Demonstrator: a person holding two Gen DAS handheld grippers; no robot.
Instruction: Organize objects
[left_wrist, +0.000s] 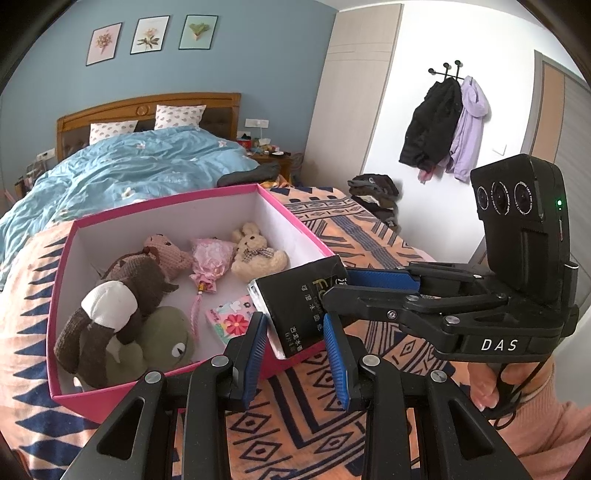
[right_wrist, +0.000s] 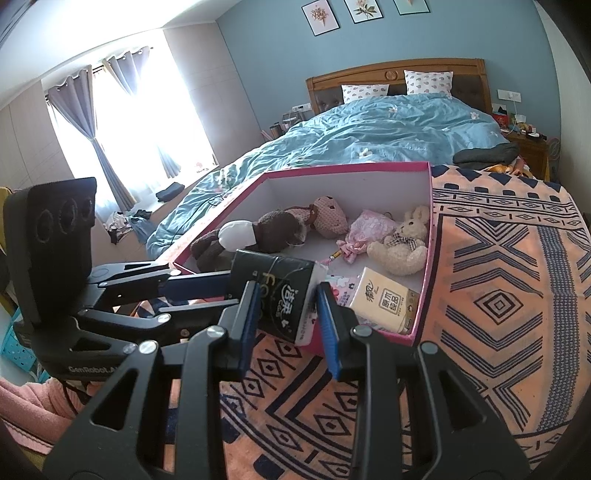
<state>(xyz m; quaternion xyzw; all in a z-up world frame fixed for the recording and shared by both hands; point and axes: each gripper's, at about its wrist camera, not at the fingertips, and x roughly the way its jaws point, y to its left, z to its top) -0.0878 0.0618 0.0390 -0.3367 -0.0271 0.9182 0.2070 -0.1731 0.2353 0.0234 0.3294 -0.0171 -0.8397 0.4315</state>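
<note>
Left gripper: the black two-finger gripper with blue ribbed pads (left_wrist: 299, 354) points down toward the near edge of the box, clenched on the lower end of a black rectangular tissue pack with white and gold lettering (left_wrist: 301, 306).
Right gripper: a matching black gripper (right_wrist: 286, 314) comes in from the other side, its blue pads clamped on the opposite end of the same pack (right_wrist: 280, 291); a hand (left_wrist: 495, 380) in a pink knit sleeve holds its handle.
Tissue pack: held tilted between both grippers, over the near rim of the box.
Box: an open pink cardboard box with a white interior (left_wrist: 92, 225) sits on the patterned cover.
Inside the box: a brown knitted plush toy with a white band (left_wrist: 110, 310) lies across a green plush turtle (left_wrist: 162, 339); behind it a pink-brown knitted bear (left_wrist: 170, 254), a pink cloth pouch with a tassel (left_wrist: 210, 262), a cream plush rabbit with a checked bow (left_wrist: 255, 254), a small pink flowered packet (left_wrist: 231, 321) and a cream tissue pack with brown print (right_wrist: 388, 302).
Surface: an orange blanket with dark blue geometric pattern (right_wrist: 498, 295), beside a blue quilt with white flowers (right_wrist: 388, 136) on a wooden-headboard bed.
Room: blue wall with three framed flower prints (left_wrist: 147, 37), jackets on wall hooks (left_wrist: 443, 125), a bright window with grey-blue curtains (right_wrist: 110, 129).
</note>
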